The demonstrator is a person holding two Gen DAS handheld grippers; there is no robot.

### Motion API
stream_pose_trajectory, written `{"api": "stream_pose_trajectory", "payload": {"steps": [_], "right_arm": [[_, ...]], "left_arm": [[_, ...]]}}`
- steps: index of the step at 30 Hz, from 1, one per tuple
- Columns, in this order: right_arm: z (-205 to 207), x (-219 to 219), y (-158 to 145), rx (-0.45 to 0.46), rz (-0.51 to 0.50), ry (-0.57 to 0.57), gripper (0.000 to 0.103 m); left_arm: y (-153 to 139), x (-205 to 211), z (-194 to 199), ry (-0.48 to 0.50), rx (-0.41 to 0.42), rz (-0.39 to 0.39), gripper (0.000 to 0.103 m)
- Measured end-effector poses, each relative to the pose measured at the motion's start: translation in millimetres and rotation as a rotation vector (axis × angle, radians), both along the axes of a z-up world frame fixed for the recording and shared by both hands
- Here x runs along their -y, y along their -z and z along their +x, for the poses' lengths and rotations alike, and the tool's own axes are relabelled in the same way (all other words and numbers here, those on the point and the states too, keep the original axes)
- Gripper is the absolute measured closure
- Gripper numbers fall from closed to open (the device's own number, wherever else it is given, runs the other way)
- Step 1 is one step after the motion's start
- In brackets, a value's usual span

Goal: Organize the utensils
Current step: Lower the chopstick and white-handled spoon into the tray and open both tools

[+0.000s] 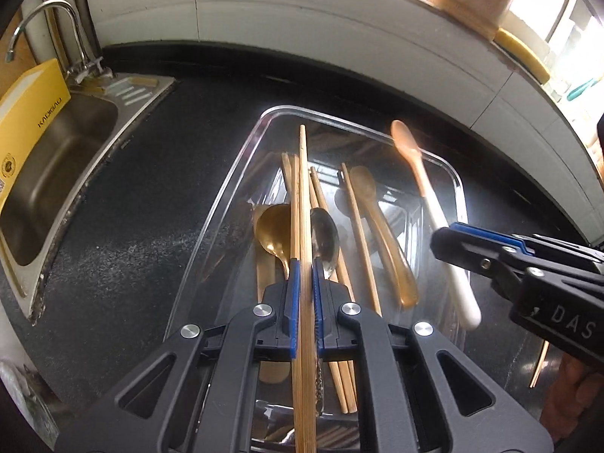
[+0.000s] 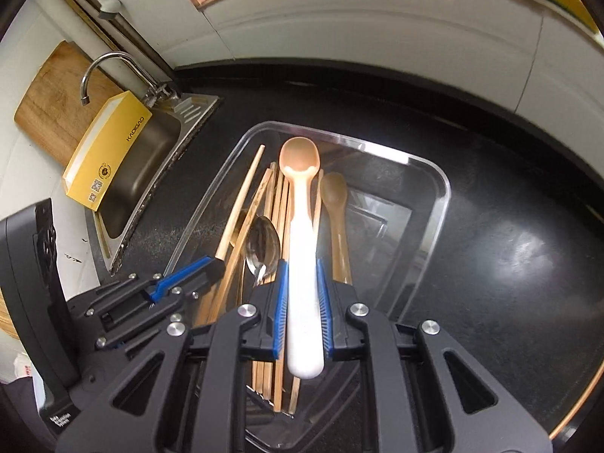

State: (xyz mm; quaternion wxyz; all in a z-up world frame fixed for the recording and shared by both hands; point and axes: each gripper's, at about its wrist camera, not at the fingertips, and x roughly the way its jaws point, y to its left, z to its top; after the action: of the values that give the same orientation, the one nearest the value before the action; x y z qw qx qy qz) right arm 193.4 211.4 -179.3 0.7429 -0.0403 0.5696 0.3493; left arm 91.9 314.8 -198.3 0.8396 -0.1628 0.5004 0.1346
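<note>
Two utensils in hand over one clear plastic tray — entry as follows.

Left gripper: my jaws are nearly shut, pinching a single bamboo chopstick that runs up the middle of the left wrist frame, its tip over the tray's far end.

Right gripper: my jaws are narrow, clamped on the white handle of a peach-bowled spoon, bowl pointing to the upper centre of the right wrist frame, above the tray.

Tray contents: loose chopsticks, a gold spoon, a steel spoon, an amber translucent spoon, all lying lengthwise on the dark countertop's tray.

Risks, as I judge them: the chopstick is thin and smooth, so it may swivel or slide through my pads; dropped crosswise, it would bridge the pile. My two grippers are near each other — a careless lowering could knock them together.

Views: the left wrist frame shows the right gripper from the side at centre right, spoon handle jutting below it. The right wrist frame alone shows a wooden cutting board at upper left, behind the sink.
</note>
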Motion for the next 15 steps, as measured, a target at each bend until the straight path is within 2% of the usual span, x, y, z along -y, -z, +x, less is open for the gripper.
{"api": "stream_pose_trajectory", "payload": {"steps": [8,9,10,11,12,13,15], "right_arm": [[17.3,-4.5,20.8,-0.128,0.029,0.04,0.087],[19.0,-3.5,21.4,-0.141,0.035,0.045,0.083],[22.0,-0.6,20.0,-0.146,0.047,0.063,0.061],[24.3,3.3,14.8,-0.131,0.063,0.084,0.044],[24.9,7.9,9.8,-0.111,0.076,0.094,0.024],[25.7,11.8,2.8,-0.083,0.085,0.106,0.024],[28.7,19.1,-6.3,-0.068,0.102,0.12,0.024]], "left_arm": [[14.0,-6.7,8.2,0.0,-0.025,-0.056,0.096],[15.1,-8.0,8.9,-0.002,-0.027,-0.059,0.095],[15.3,-8.1,9.2,-0.003,-0.03,-0.066,0.085],[14.1,-8.7,8.5,-0.004,-0.024,-0.074,0.073],[11.0,-9.3,6.7,-0.012,-0.011,-0.073,0.03],[4.3,-10.5,2.9,-0.028,0.025,-0.065,0.014],[-7.9,-11.3,-2.8,-0.038,0.082,-0.054,0.014]]}}
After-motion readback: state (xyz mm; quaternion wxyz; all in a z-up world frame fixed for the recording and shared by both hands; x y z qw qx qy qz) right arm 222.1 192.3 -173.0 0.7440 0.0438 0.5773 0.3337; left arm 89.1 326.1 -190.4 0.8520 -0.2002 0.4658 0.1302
